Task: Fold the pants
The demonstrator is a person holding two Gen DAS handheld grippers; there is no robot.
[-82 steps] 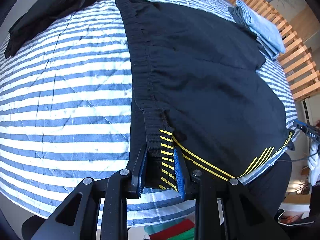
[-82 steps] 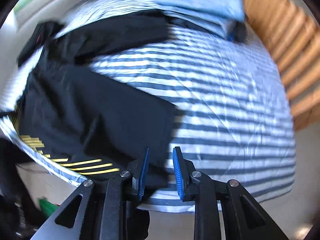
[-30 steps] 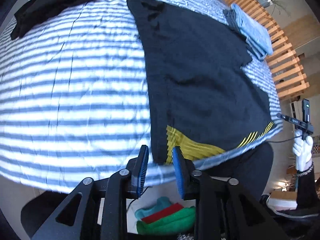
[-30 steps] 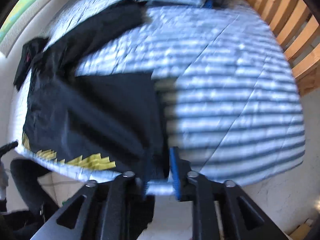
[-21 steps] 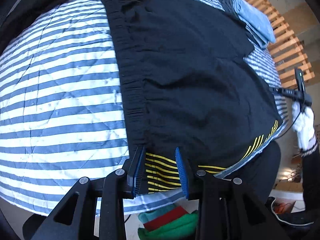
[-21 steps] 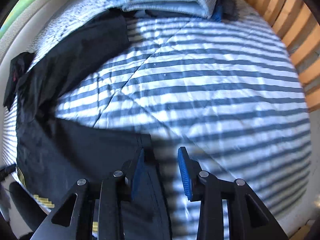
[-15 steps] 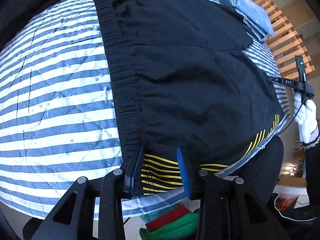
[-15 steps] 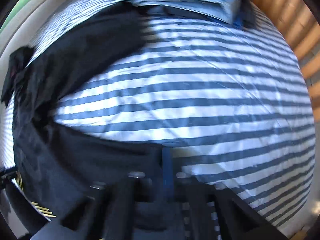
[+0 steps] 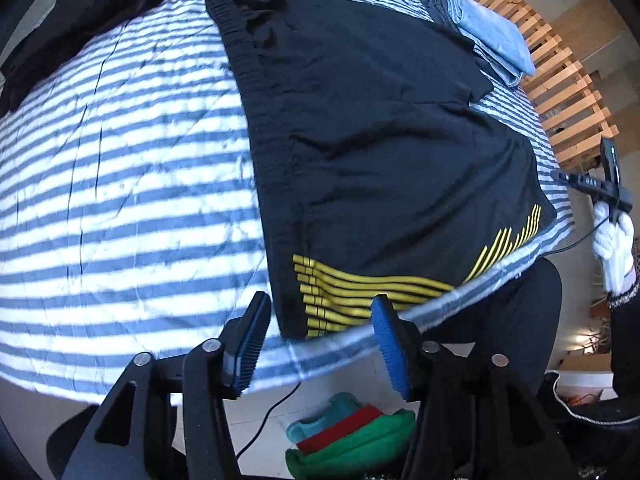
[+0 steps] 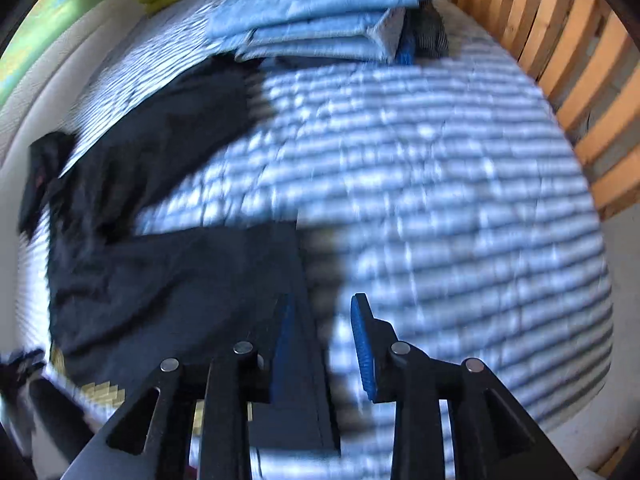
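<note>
Across the striped bedspread your black pants lie spread flat, waistband running along their left edge, the yellow-striped side seam draped at the near edge of the bed. Your left gripper hovers just over the near waistband corner with its jaws wide; they have just been opening, and the cloth lies below them, no longer pinched. Your right gripper hangs at the hem end of the near leg, jaws fairly narrow and just reopened; the hem edge runs between them, but the picture is blurred and nothing appears to be clamped.

Judging from this, you have just laid the pants out and the fold itself is not yet made. Before you grip again, check that the far leg, which angles off toward the folded blue laundry, lies smooth. Take waistband corner and hem at matching points on the same edge, pinching both layers, and lift both ends evenly so the fabric carries over without bunching. Keep clear of the other dark garment at far left.
</note>
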